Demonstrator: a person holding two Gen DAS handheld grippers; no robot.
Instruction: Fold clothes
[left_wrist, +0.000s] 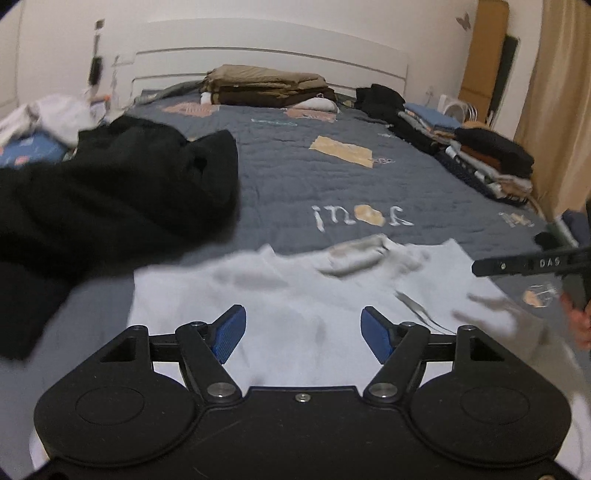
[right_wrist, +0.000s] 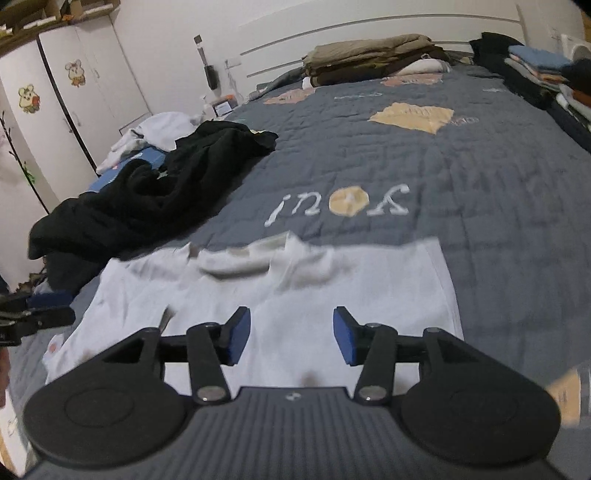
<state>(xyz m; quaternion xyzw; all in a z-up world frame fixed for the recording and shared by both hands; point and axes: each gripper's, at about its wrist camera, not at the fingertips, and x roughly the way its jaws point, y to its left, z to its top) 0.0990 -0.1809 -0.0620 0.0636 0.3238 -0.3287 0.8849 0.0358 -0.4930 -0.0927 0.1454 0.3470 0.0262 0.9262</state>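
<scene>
Nearest to me, the left gripper (left_wrist: 303, 334) hovers with its blue fingers (left_wrist: 229, 338) spread apart and nothing between them, and the right gripper (right_wrist: 291, 336) beside it is the same, fingers (right_wrist: 238, 336) parted and empty. Both hang just above a pale white garment (left_wrist: 295, 295) that lies spread on the near end of the bed (left_wrist: 332, 177), its far edge rumpled toward twelve o'clock. At about ten o'clock from it a black garment (right_wrist: 155, 192) sits in a loose heap on the grey quilt, near the white one. Farther on, at twelve o'clock by the headboard (left_wrist: 269, 55), rests a folded pile of tan and brown bedding (left_wrist: 266, 86). Along the two o'clock edge runs a row of folded clothes stacks (left_wrist: 480, 155).
</scene>
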